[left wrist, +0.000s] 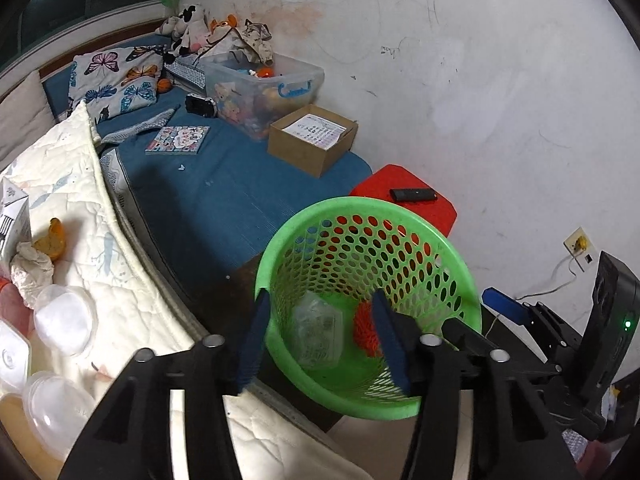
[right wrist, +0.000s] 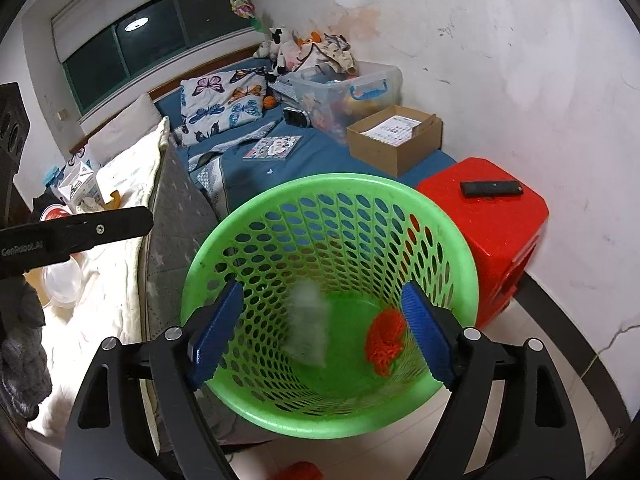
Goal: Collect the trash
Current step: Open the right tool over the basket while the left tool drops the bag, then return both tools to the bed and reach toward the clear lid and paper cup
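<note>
A green perforated basket (left wrist: 368, 210) (right wrist: 328, 180) stands on the floor beside the bed. At its bottom lie a clear plastic wrapper (left wrist: 318, 332), blurred in the right wrist view (right wrist: 308, 328), and an orange-red net wad (left wrist: 364, 330) (right wrist: 386, 340). My left gripper (left wrist: 320, 298) hangs open over the basket's near rim with nothing between its blue pads. Above the basket's mouth, my right gripper (right wrist: 322, 286) is also open and empty. On the cream quilt (left wrist: 120, 280) lie a crumpled tissue (left wrist: 30, 272), an orange peel (left wrist: 52, 240), clear plastic cups (left wrist: 66, 318) and a carton (left wrist: 14, 220) (right wrist: 78, 186).
A red stool (left wrist: 404, 180) (right wrist: 488, 232) with a black remote (left wrist: 414, 195) (right wrist: 490, 189) stands behind the basket, against the wall. On the blue sheet sit a cardboard box (left wrist: 312, 152) (right wrist: 394, 148), a clear toy bin (left wrist: 264, 88), a book (left wrist: 178, 140) and a butterfly pillow (left wrist: 114, 80).
</note>
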A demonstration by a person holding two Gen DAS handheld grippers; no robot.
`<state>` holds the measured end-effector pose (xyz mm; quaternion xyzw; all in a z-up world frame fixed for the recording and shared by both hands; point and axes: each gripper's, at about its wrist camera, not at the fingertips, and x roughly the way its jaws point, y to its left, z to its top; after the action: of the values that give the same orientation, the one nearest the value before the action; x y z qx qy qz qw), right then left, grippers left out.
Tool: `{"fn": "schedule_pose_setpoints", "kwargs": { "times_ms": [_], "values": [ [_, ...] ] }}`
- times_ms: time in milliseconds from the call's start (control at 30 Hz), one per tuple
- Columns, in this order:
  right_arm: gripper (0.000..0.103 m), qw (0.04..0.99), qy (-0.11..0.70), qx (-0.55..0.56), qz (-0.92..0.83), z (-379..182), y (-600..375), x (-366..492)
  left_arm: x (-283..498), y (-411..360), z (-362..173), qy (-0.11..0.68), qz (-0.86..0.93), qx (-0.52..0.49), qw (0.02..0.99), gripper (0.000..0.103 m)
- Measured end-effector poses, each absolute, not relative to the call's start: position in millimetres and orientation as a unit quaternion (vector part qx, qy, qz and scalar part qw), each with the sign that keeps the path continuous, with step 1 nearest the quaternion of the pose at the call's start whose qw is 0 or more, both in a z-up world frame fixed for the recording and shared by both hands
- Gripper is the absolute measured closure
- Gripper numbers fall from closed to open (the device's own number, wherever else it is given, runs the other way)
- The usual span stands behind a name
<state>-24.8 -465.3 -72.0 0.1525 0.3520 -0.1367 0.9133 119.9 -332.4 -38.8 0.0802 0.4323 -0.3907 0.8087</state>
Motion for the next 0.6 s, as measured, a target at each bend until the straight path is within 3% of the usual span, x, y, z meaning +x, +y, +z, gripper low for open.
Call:
{"fn": "schedule_pose_setpoints", "kwargs": {
  "times_ms": [600],
  "values": [
    [0.015,0.929,0.347,0.123,-0.038,-48.3,-384.3,11.1,110.2,-178.2,0.6,0.38,-0.279,0.021,0.882,0.042]
  ]
}}
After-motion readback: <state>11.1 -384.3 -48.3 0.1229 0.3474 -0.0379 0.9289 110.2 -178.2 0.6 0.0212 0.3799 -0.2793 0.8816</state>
